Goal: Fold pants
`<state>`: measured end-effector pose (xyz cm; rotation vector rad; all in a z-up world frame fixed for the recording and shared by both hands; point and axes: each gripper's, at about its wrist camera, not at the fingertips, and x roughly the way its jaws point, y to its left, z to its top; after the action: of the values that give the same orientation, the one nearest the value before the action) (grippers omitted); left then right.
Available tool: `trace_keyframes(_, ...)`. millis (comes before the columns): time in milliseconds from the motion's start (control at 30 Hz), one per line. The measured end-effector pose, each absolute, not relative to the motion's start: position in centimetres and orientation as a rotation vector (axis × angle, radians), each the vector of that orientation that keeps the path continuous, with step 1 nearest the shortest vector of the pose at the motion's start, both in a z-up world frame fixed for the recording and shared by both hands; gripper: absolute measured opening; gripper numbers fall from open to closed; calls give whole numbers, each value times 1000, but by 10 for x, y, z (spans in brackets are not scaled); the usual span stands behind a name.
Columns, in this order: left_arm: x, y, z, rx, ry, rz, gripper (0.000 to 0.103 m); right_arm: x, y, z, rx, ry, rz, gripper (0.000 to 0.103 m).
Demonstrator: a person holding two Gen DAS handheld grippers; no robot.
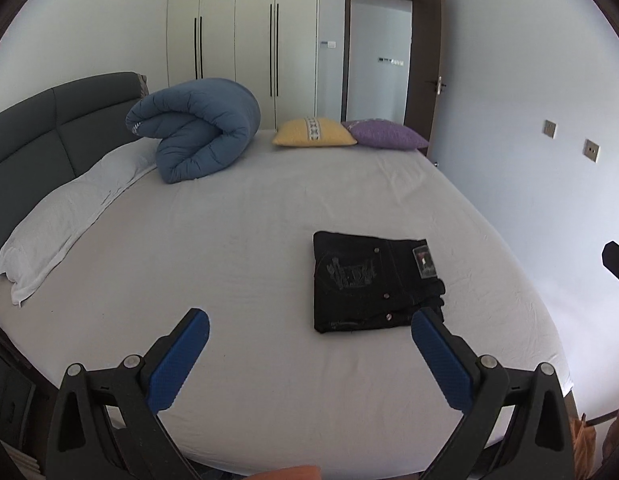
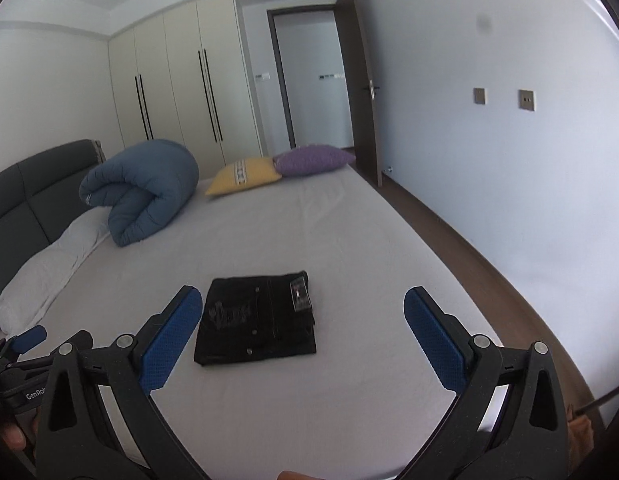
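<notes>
- While both tools hang above the near edge of the bed, the black jeans lie folded into a compact rectangle on the pale sheet, apart from either tool.
- The left hand-held gripper has its blue-padded fingers spread wide with nothing between them; the jeans sit just ahead and to the right of its centre line.
- The right hand-held gripper is likewise wide apart and holds nothing; in its view the jeans lie ahead between the fingertips, nearer the left pad.
- A back pocket with embroidery and a waistband patch face up on the folded stack.
- Farther up the bed rest a rolled blue duvet, a white pillow, a yellow cushion and a purple cushion, before a grey headboard.
</notes>
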<state>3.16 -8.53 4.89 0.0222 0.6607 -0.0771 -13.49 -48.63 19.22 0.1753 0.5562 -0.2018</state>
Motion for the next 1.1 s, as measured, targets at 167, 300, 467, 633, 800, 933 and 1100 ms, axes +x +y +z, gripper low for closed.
trace_keyframes(167,36,-83,16,37,752,-52,103,-117,-492,143,167,691,-245,103)
trace_keyframes(300,34,-84,9,45,777,-57,103,-104,-493,124,186,736,-245,103)
trace_keyframes(467,35,-85,4,25,801,-71,103,-95,-484,110,151,766,-236,103)
trace_keyframes(633,34,-86,4,21,817,-74,103,-90,-479,103,144,792,-225,103)
trace_keyframes(800,35,-88,2,23,827,-71,103,-88,-475,98,139,814,-212,103)
trace_keyframes(933,35,-91,-1,25,835,-68,103,-88,-472,97,134,824,-205,103)
trace_keyframes(1100,35,-95,-4,35,845,-71,103,-85,-468,93,136,834,-196,103)
